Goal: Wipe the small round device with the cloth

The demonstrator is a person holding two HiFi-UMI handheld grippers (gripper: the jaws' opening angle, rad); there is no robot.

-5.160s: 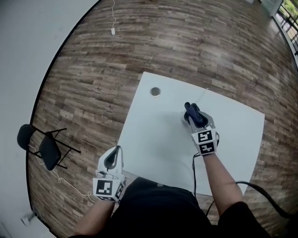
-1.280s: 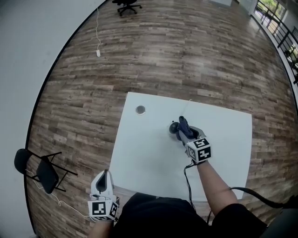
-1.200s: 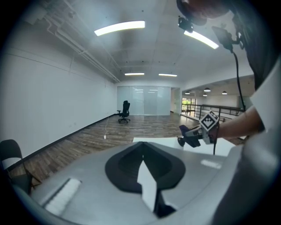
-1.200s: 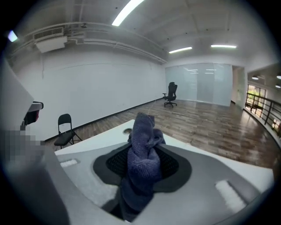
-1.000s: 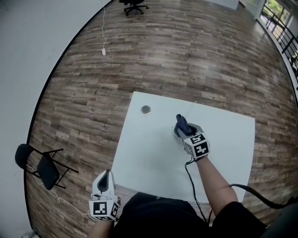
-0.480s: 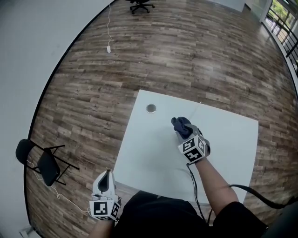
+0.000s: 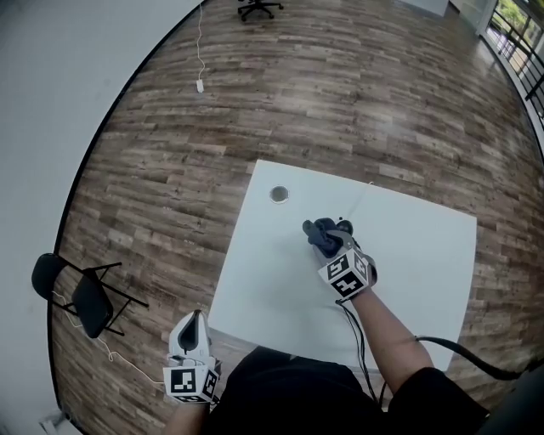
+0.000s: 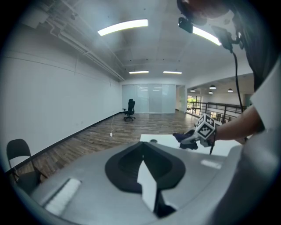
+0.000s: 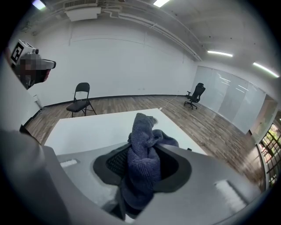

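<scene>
My right gripper (image 7: 329, 244) is over the middle of the white table (image 7: 272, 280), shut on a bunched dark blue cloth (image 7: 319, 234). In the right gripper view the cloth (image 9: 142, 160) fills the gap between the jaws and sticks out above them. The cloth rests low over the spot where a thin white cable (image 7: 360, 198) ends. The round device there is mostly hidden; only a small dark bit (image 7: 344, 226) shows beside the cloth. My left gripper (image 7: 194, 327) hangs off the table's near left corner, shut and holding nothing (image 8: 145, 176).
A small round grey disc (image 7: 279, 194) sits in the tabletop near its far left corner. A black folding chair (image 7: 81, 289) stands on the wood floor to the left, an office chair (image 7: 255, 8) far off. A black cable (image 7: 357, 331) trails from my right gripper.
My right gripper has slid left and nearer across the table with the cloth and rolled at the wrist. The left gripper has stayed put.
</scene>
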